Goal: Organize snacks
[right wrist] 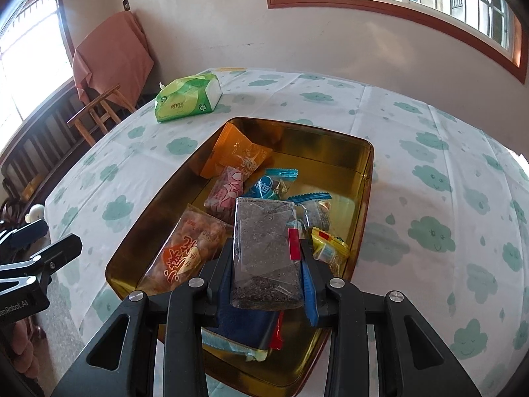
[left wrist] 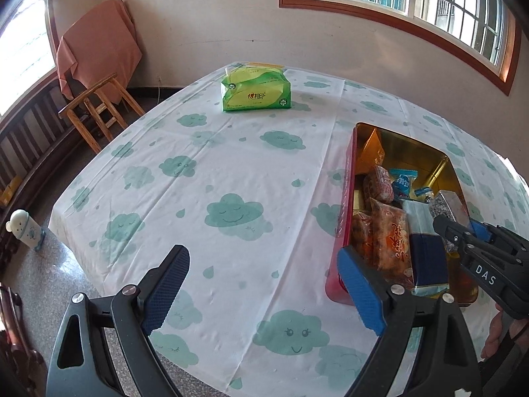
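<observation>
A red tin with a gold inside (right wrist: 334,152) sits on the table and holds several wrapped snacks, among them an orange packet (right wrist: 236,152), a pink packet (right wrist: 224,192) and a peanut-candy bag (right wrist: 190,248). My right gripper (right wrist: 266,264) is shut on a clear packet of dark speckled snack (right wrist: 264,248) and holds it over the tin's near end. In the left wrist view the tin (left wrist: 348,172) lies at the right, with the right gripper (left wrist: 463,228) and its packet (left wrist: 449,203) above it. My left gripper (left wrist: 261,284) is open and empty, left of the tin.
A green tissue pack (left wrist: 256,91) lies at the far side of the cloud-print tablecloth (left wrist: 198,182). A wooden stool (left wrist: 96,109) and a cloth-draped chair stand beyond the table's left corner. A small white bottle (left wrist: 24,228) stands on the floor at the left.
</observation>
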Tool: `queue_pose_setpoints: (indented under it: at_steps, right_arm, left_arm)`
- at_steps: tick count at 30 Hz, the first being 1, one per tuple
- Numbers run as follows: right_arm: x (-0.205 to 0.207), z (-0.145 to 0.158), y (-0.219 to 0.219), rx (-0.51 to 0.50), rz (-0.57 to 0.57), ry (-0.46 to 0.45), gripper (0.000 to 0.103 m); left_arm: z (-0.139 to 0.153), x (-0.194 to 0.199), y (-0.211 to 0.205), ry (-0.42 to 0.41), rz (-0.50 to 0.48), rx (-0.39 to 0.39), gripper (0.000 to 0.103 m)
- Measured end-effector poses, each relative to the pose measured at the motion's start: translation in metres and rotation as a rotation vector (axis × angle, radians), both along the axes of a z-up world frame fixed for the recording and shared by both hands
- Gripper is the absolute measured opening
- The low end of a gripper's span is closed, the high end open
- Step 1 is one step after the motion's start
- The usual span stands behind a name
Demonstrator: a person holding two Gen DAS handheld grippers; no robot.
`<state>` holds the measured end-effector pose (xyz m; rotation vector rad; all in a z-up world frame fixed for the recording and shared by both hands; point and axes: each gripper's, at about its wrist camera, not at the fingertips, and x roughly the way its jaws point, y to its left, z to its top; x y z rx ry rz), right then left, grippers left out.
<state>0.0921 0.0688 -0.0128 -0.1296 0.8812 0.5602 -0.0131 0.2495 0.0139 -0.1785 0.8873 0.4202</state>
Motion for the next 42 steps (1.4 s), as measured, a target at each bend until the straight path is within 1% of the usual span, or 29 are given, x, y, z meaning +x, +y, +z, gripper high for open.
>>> queue_pose_setpoints:
  at_steps: [13,22,24,26,27,28,29,31,33,34,36,38,42]
  right_arm:
    - [0.012,-0.016,0.008,-0.026,-0.02,0.035,0.036]
    - [0.012,-0.018,0.014,-0.057,-0.018,0.005,0.037]
    - [0.011,-0.018,0.014,-0.051,-0.017,0.005,0.039]
    - [0.01,-0.017,0.013,-0.038,-0.019,0.007,0.05]
    - [0.007,-0.015,0.012,-0.031,-0.018,-0.002,0.063]
    - [0.005,-0.013,0.012,-0.025,-0.016,-0.014,0.071]
    - [0.003,-0.01,0.012,-0.029,-0.019,-0.033,0.074]
    - [-0.003,-0.003,0.012,-0.04,-0.021,-0.072,0.086]
    - [-0.008,0.003,0.011,-0.031,-0.014,-0.086,0.093]
    - [-0.01,0.006,0.009,-0.029,-0.021,-0.094,0.096]
    - [-0.016,0.012,0.004,-0.021,-0.031,-0.107,0.099]
    - [-0.022,0.018,-0.001,-0.002,-0.033,-0.108,0.1]
    - [-0.035,0.022,-0.013,-0.006,-0.056,-0.125,0.102]
  left_arm:
    - [-0.007,0.002,0.005,0.019,0.004,-0.005,0.09]
    - [-0.009,0.006,0.0,0.031,-0.014,-0.011,0.09]
    - [-0.01,0.006,-0.002,0.032,-0.02,-0.014,0.09]
    - [-0.011,0.007,-0.004,0.036,-0.026,-0.019,0.09]
    - [-0.011,0.007,-0.005,0.038,-0.027,-0.021,0.09]
    - [-0.011,0.007,-0.006,0.04,-0.029,-0.02,0.09]
    - [-0.011,0.007,-0.007,0.041,-0.031,-0.019,0.09]
    - [-0.011,0.007,-0.008,0.04,-0.033,-0.017,0.09]
    - [-0.009,0.007,-0.009,0.037,-0.033,-0.015,0.09]
    - [-0.009,0.006,-0.009,0.036,-0.034,-0.014,0.091]
    - [-0.008,0.005,-0.011,0.035,-0.035,-0.011,0.091]
    - [-0.006,0.005,-0.013,0.031,-0.038,-0.01,0.091]
    - [-0.004,0.004,-0.019,0.031,-0.047,-0.006,0.092]
